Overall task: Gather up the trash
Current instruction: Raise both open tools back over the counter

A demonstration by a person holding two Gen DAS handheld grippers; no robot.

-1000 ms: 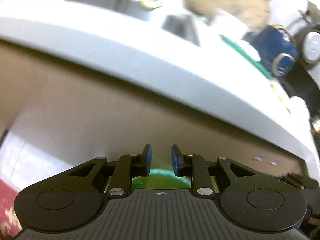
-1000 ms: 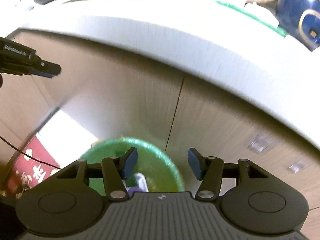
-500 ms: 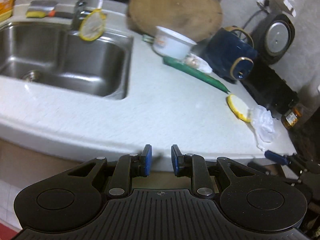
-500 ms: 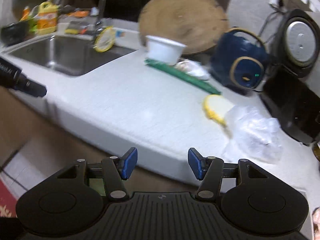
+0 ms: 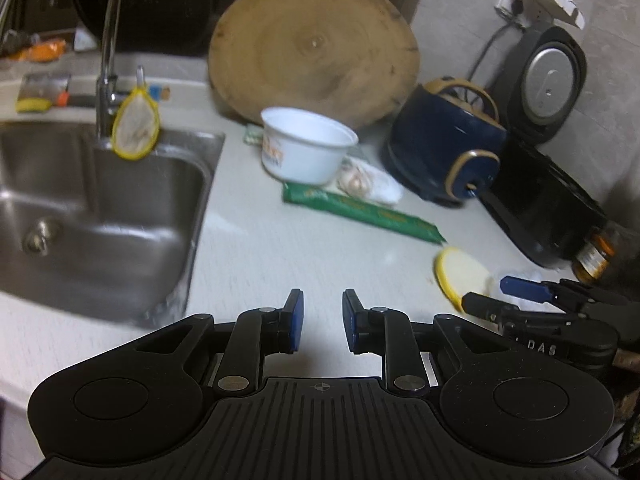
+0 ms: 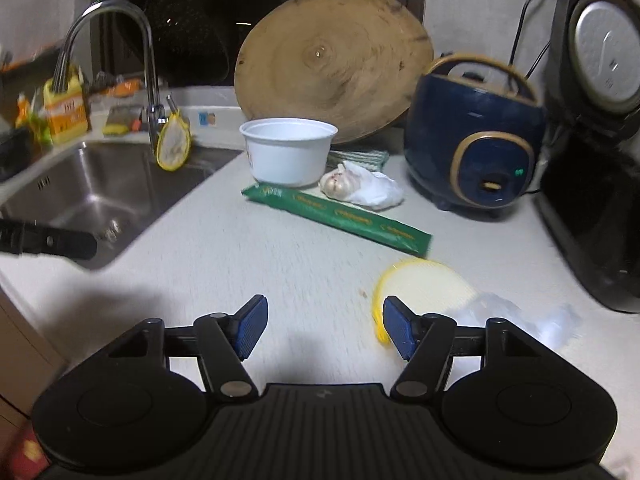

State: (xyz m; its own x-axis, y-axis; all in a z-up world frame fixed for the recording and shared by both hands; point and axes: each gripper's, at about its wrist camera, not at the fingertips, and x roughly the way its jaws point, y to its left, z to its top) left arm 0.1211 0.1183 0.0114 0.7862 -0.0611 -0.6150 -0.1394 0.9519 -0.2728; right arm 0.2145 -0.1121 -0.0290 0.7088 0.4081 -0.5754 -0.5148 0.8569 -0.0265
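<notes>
Both grippers have risen from the green bin to the counter [image 6: 248, 256]. Left gripper [image 5: 322, 322]: jaws slightly apart, empty. Right gripper [image 6: 324, 328]: jaws opening, empty, aimed near the yellow-rimmed lid [image 6: 424, 284] and crumpled plastic bag [image 6: 520, 316], likely next trash.

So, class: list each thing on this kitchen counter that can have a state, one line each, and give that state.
left gripper: open, empty.
right gripper: jaws opening, nothing between them.
white cup: upright, empty.
green packet: lying flat.
yellow-rimmed lid: lying flat on the counter.
clear plastic bag: crumpled.
garlic: in a white bag.
cutting board: leaning upright.
black cooker: lid raised.
sink: empty.
</notes>
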